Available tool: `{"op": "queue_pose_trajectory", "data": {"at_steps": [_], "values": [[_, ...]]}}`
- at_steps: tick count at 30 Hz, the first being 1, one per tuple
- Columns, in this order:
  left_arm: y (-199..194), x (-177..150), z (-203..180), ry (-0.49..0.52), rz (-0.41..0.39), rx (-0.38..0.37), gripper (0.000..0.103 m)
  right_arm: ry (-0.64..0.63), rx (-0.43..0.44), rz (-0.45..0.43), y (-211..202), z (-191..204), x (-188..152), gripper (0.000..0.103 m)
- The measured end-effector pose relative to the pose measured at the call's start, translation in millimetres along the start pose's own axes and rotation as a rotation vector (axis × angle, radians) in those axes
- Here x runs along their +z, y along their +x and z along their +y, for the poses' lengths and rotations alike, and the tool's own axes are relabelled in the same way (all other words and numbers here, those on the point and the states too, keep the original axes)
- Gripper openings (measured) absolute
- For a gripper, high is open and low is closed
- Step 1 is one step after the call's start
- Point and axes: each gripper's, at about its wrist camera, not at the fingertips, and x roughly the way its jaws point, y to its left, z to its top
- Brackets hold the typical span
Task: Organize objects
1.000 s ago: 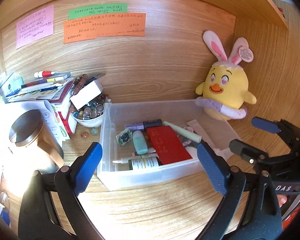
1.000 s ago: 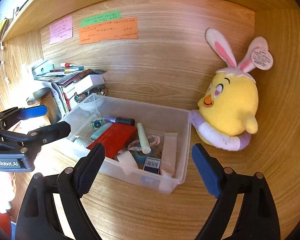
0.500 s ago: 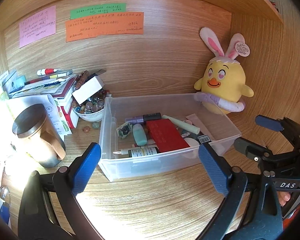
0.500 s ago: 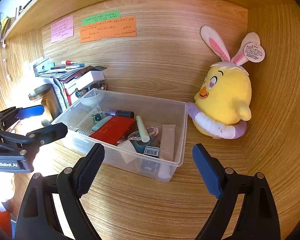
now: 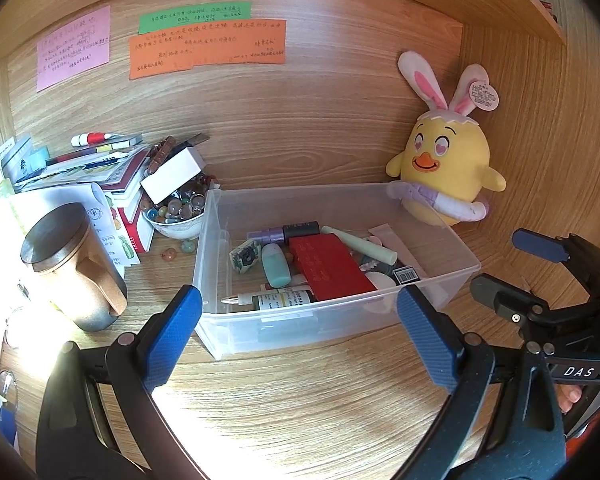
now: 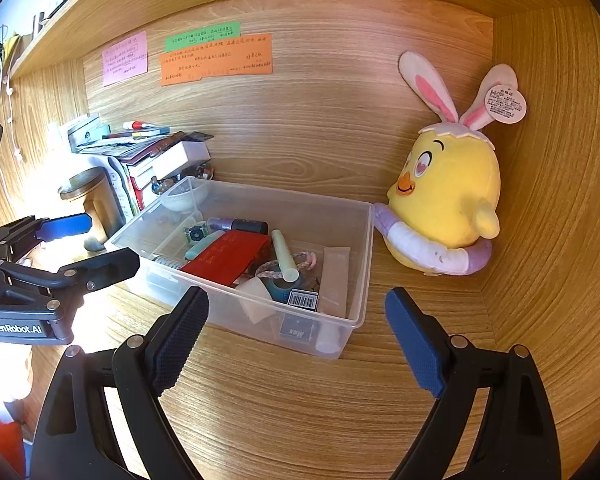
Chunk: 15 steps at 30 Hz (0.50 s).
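Note:
A clear plastic bin (image 5: 340, 320) (image 6: 240, 308) stands on the wooden desk. It holds a red booklet (image 5: 332, 266) (image 6: 228, 256), a mint tube (image 5: 276, 266), a pale green stick (image 6: 283, 256), a purple and black marker (image 5: 284, 232) and other small items. My left gripper (image 5: 300, 332) is open and empty, just in front of the bin. My right gripper (image 6: 296, 340) is open and empty, in front of the bin's right corner. Each gripper shows in the other's view: the right (image 5: 516, 272), the left (image 6: 88, 240).
A yellow plush chick with bunny ears (image 5: 446, 172) (image 6: 448, 200) sits in the back right corner beside the bin. A lidded mug (image 5: 68, 264), a bowl of marbles (image 5: 178, 212), a white box (image 5: 172, 174) and stacked books (image 5: 80, 168) stand at left. Sticky notes (image 5: 208, 46) hang on the back wall.
Both grippers have pulled back from the bin and risen a little, so the bin and plush look smaller. Both stay open and empty.

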Motion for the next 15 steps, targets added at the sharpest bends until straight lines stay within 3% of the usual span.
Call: {"op": "queue_pose_trajectory", "data": {"at_steps": [15], "values": [[0.7,0.7,-0.6,-0.001,0.003,-0.001,0.099,0.000,0.000,0.001,-0.5,-0.3,-0.6,0.089]]}}
